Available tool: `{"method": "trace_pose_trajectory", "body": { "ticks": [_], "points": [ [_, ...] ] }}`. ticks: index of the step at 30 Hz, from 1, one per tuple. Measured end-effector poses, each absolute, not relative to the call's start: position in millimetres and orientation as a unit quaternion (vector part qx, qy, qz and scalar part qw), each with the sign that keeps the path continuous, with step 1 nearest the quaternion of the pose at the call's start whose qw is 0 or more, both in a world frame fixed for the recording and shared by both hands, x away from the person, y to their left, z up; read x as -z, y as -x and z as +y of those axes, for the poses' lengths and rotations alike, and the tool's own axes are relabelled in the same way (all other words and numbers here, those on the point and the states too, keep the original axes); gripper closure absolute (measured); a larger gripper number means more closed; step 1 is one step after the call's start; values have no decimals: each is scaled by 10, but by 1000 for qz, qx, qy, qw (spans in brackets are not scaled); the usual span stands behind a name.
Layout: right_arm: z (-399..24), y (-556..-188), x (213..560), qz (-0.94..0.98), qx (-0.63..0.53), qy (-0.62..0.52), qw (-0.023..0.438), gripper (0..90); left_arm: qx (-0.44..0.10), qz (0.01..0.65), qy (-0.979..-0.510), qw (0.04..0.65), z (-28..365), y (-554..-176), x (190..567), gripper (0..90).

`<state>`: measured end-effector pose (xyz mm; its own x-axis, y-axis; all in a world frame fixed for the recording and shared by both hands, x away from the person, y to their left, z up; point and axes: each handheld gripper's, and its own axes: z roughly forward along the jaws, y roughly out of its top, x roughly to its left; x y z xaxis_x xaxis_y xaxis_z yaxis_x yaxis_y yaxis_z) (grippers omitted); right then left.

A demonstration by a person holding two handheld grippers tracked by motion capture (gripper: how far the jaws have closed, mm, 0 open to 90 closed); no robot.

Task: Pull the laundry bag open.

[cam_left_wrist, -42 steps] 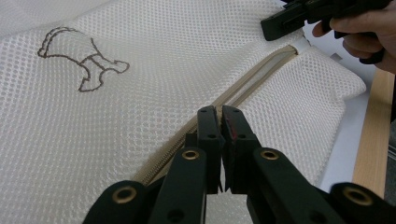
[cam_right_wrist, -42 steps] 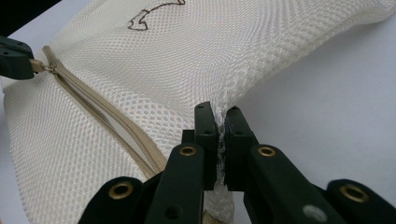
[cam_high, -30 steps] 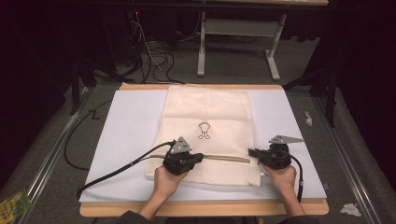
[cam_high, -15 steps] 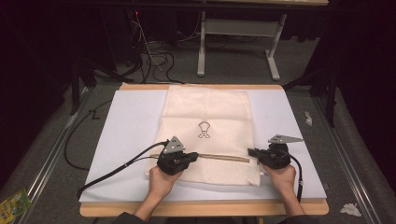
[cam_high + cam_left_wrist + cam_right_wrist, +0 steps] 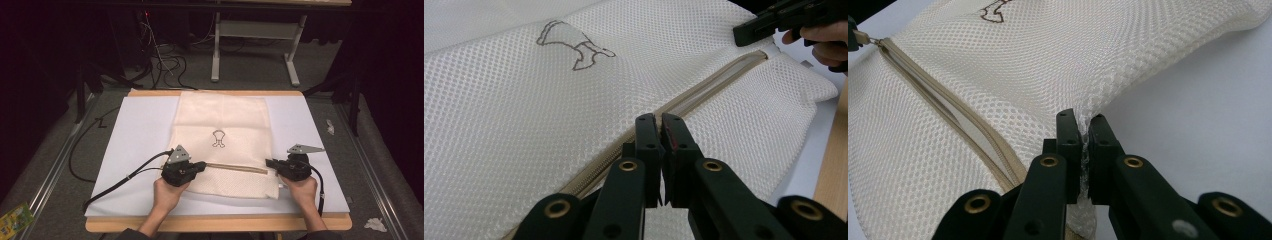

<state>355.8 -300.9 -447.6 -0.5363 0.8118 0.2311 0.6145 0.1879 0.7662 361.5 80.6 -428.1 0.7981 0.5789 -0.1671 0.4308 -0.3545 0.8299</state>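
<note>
At the far left of the high view a green-and-yellow packet (image 5: 15,218) lies on the floor beside the worktop (image 5: 215,223), its print too small to read. The left gripper (image 5: 201,165) sits at the left end of the zipper (image 5: 235,168), its jaws clenched on the zipper pull; the right gripper view shows that pull (image 5: 860,37) nipped at the tan track's end. The mesh laundry bag (image 5: 220,125) lies flat on the white sheet (image 5: 135,130), long axis running away from the person, the zipper crossing it left to right near the near edge. No brand or writing shows, just a small dark outline drawing (image 5: 218,139) at the bag's middle. The right gripper (image 5: 269,163) has its jaws pinched on the mesh at the bag's right edge, just past the zipper's end.
</note>
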Motion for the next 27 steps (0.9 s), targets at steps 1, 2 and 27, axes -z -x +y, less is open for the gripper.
{"method": "trace_pose_trajectory", "body": {
  "ticks": [1, 2, 27],
  "points": [
    [-3006, -3559, 4475, 762, -433, -468, 115, 879, -78, 307, -820, 476, 808, -3615, 4281, 872],
    [-3006, -3559, 4476, 762, -433, -468, 115, 879, -78, 307, -820, 477, 807, -3614, 4283, 872],
    [-3005, -3562, 4473, 763, -429, -469, 115, 878, -88, 322, -813, 477, 1014, -3611, 4257, 871]
  ]
}}
